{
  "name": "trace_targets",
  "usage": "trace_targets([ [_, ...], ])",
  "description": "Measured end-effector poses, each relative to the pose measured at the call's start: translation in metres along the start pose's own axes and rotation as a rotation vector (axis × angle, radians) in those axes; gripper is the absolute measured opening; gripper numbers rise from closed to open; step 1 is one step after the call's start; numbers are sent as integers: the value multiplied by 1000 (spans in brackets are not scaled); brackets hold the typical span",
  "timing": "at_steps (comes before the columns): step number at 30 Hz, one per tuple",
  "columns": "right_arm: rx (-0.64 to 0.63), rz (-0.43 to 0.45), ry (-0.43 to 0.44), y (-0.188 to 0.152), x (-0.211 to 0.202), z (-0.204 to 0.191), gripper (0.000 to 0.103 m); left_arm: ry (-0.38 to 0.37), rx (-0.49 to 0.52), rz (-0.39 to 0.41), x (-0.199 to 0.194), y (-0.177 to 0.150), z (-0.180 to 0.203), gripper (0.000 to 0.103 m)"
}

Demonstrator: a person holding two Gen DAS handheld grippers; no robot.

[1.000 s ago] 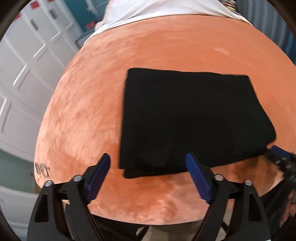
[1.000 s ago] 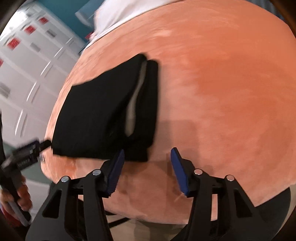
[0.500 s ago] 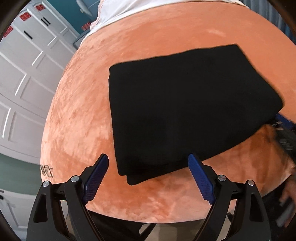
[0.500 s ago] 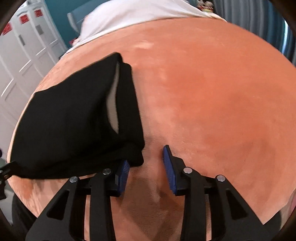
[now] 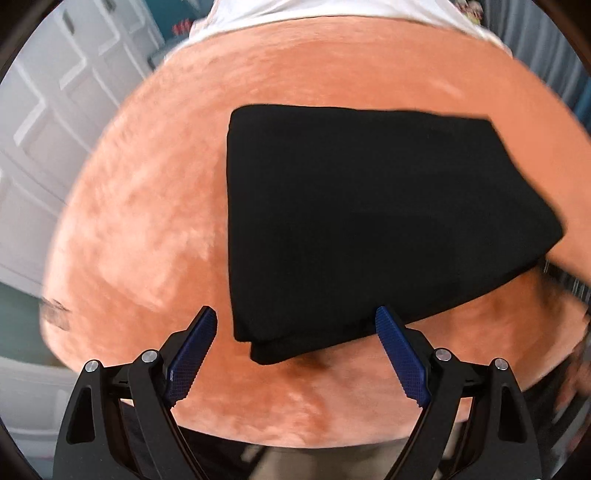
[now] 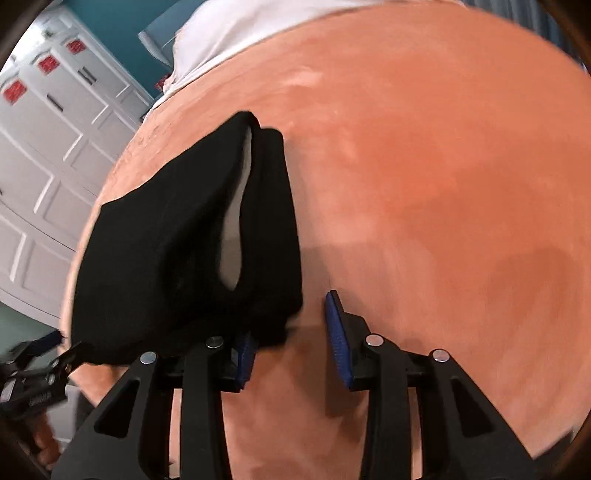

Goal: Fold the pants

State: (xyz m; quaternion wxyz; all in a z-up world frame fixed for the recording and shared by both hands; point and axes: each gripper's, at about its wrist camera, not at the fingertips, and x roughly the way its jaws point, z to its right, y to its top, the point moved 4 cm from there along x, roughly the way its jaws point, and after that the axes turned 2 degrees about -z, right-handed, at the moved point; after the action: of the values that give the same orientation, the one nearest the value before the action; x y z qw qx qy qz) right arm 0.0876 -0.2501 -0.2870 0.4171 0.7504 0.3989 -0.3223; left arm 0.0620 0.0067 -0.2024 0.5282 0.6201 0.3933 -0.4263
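The black pants [image 5: 369, 221] lie folded into a thick rectangle on an orange plush bed cover [image 5: 140, 221]. My left gripper [image 5: 295, 328] is open, its blue pads straddling the near left corner of the pants. In the right wrist view the pants [image 6: 166, 251] show a pale lining in the open edge. My right gripper [image 6: 291, 325] is open at the near right corner, its left pad [image 6: 245, 354] partly hidden under the fabric. Nothing is gripped.
White panelled cabinet doors [image 5: 48, 147] stand to the left of the bed. A white sheet [image 6: 229, 33] lies at the far end. The left gripper shows at the lower left of the right wrist view [image 6: 33, 373].
Both grippers shifted around the pants' near edge. The right gripper moved closer, so the pants' corner now overlaps its left pad. Both stay open.
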Motion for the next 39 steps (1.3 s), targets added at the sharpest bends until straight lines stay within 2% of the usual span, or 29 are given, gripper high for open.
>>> trace_targets([
  [1,4,-18,18,-3,-6,-2,35,-32,-27,-5,1,1,-6,86],
  [2,9,-22,39,-5,-14,-3,41,-58,-53,-10,3,3,-10,86],
  [3,25,-3,80,-4,-28,-6,66,-105,-109,-24,8,5,-19,86],
  [5,35,36,102,5,-45,-11,94,-191,-206,-61,19,7,-29,86],
  [7,20,94,160,26,-57,-20,94,-326,-342,-95,34,8,-42,86],
  [8,23,96,176,35,-56,-23,94,-364,-393,-106,41,8,-47,86],
  [10,33,36,176,55,-35,-26,96,-423,-469,-141,61,7,-54,87],
  [12,59,-93,145,53,1,-18,96,-445,-507,-162,75,7,-55,93],
  [13,88,-157,133,48,20,-15,95,-443,-501,-152,75,10,-53,95],
  [14,119,-217,156,36,37,-17,79,-427,-477,-154,75,12,-49,95],
  [16,95,-170,146,25,34,-26,58,-388,-363,-141,68,20,-38,68],
  [17,88,-169,178,21,29,-32,41,-369,-328,-138,60,23,-36,49],
  [18,130,-149,237,18,13,-37,39,-368,-306,-126,48,25,-39,34],
  [19,131,-134,255,19,2,-40,38,-400,-278,-115,34,26,-41,31],
  [22,120,-110,274,3,-29,-46,37,-393,-214,-132,22,20,-44,38],
  [23,114,-130,250,-5,-25,-43,40,-363,-192,-155,29,17,-42,52],
  [24,80,-182,151,-20,-5,-33,48,-302,-160,-182,45,11,-39,67],
  [25,71,-211,102,-29,8,-22,58,-287,-160,-193,52,7,-40,68],
  [27,212,-173,200,-30,-2,-3,59,-332,-230,-164,38,2,-52,68],
  [28,279,-148,207,-28,-16,4,59,-319,-253,-140,25,2,-60,68],
  [29,278,-67,159,-21,-40,5,60,-294,-273,-107,11,4,-70,68],
  [31,134,54,61,-3,-71,-13,54,-229,-296,11,-18,16,-85,73],
  [32,55,75,21,7,-79,-26,41,-194,-292,47,-25,26,-87,73],
  [33,-28,74,11,20,-79,-48,33,-158,-258,82,-32,42,-83,73],
  [34,-82,61,32,31,-72,-69,16,-139,-225,103,-33,54,-74,73],
  [35,-127,49,46,42,-61,-89,6,-112,-194,114,-33,65,-63,73],
  [37,-235,11,26,51,-36,-121,4,-37,-115,118,-21,88,-34,74],
  [38,-283,-16,-9,54,-17,-126,4,-6,-87,106,-9,97,-27,80],
  [39,-326,-53,-92,63,15,-126,4,57,-47,68,14,103,-19,81],
])
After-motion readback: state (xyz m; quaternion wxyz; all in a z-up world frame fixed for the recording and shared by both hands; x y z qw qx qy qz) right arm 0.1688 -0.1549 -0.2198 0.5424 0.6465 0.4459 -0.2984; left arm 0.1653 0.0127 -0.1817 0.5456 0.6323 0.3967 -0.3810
